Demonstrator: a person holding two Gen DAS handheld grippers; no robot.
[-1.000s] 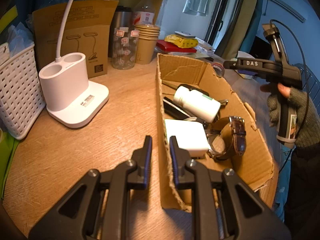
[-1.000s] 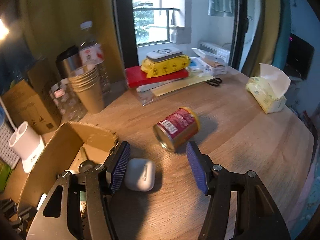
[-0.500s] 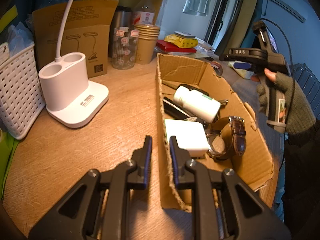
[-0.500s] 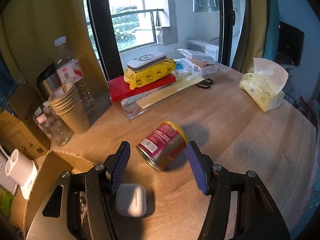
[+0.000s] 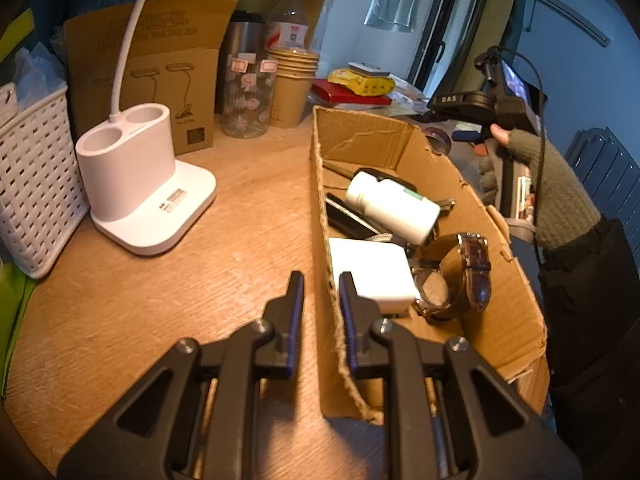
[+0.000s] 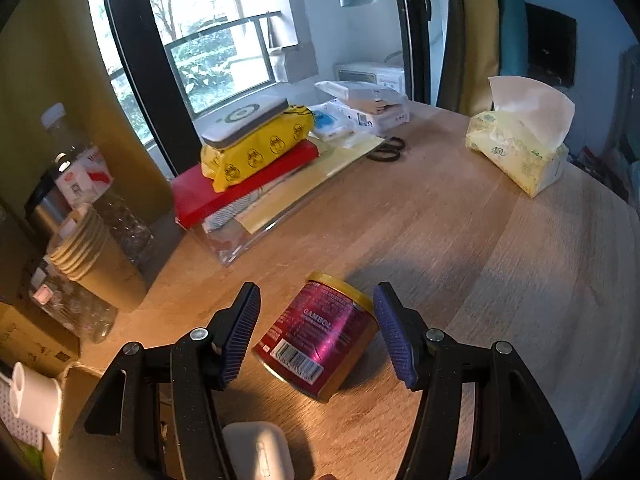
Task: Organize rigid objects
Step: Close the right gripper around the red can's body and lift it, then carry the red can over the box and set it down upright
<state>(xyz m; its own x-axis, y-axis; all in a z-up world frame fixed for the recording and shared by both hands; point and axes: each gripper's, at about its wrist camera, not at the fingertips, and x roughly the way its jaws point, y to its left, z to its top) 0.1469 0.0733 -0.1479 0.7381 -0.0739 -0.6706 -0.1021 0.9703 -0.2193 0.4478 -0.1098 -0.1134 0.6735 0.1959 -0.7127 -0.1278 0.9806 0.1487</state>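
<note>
Going from the biggest thing down to the smallest: first a big wooden table [image 5: 160, 300], with stuff all over it. Next a brown cardboard box [image 5: 360, 140], sitting on the table, its top open and its edges torn. Then the right claw [image 6: 316, 292], held in a gloved hand [image 5: 532, 184] past the far side of the box. Wide open, tipped down at the table, one blue pad on each side of a can [image 6: 320, 336]. No touching on either side. Then the left claw [image 5: 321, 280], low over the near end of the box. Almost shut, with just a thin gap left. Box wall running right through that gap, and a bit of table showing between the wall and the pad on the outer side, so no squeeze to be seen.

Now the smaller things. Red and gold can, lying on its side on the bare wood, outside the box, near its far corner. White bottle [image 5: 392, 206], lying down in the middle of the box. White charger block [image 5: 370, 272], flat in the box, just beside the left claw. Brown strap watch [image 5: 468, 276], right next to the charger, also in the box. Last, a little white earbud case [image 6: 258, 452], on the table outside the box, near the can, low between the right claw's arms.
</note>
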